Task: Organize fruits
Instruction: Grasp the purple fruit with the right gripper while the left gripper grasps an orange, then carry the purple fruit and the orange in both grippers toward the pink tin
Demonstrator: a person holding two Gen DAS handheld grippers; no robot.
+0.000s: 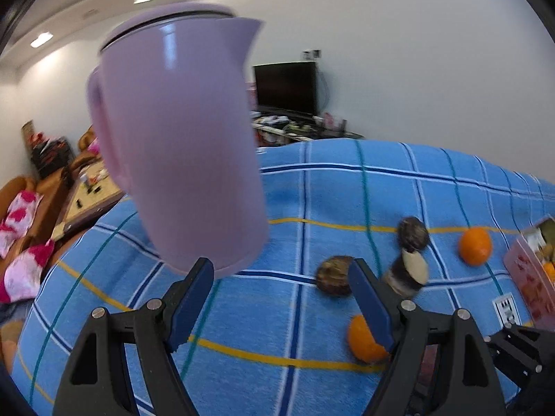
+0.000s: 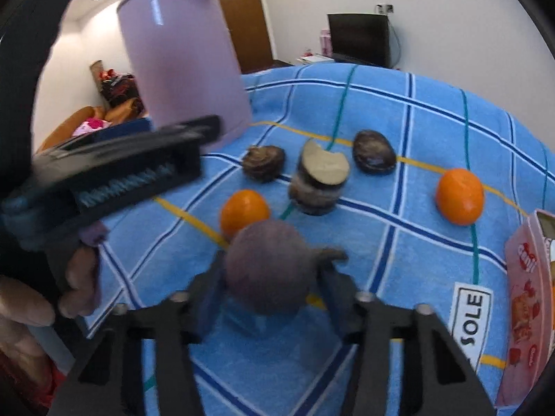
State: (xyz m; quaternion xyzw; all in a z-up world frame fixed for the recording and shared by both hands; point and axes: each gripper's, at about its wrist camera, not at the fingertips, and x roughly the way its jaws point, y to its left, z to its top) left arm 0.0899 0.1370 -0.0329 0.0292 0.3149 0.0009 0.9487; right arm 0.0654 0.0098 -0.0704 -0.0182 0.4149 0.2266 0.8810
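Note:
My right gripper (image 2: pixel 272 277) is shut on a dark purple-brown round fruit (image 2: pixel 267 260) with a short stem, just above the blue checked cloth (image 2: pixel 416 131). Beyond it lie an orange (image 2: pixel 244 209), a second orange (image 2: pixel 459 196), two dark wrinkled fruits (image 2: pixel 263 163) (image 2: pixel 374 152) and a cut dark fruit (image 2: pixel 319 180) that shows a pale face. My left gripper (image 1: pixel 281 267) stands open with nothing between its fingers. One dark fruit (image 1: pixel 334 275) and an orange (image 1: pixel 364 345) sit partly behind its right finger (image 1: pixel 371 305).
A tall lilac jug (image 1: pixel 180 138) stands on the cloth close to the left gripper's left finger. A pink carton (image 2: pixel 527 312) sits at the right edge, with orange fruit inside (image 1: pixel 548 271). A hand (image 2: pixel 31 308) holds the left gripper. Sofas and a dark screen (image 1: pixel 286 86) lie beyond the table.

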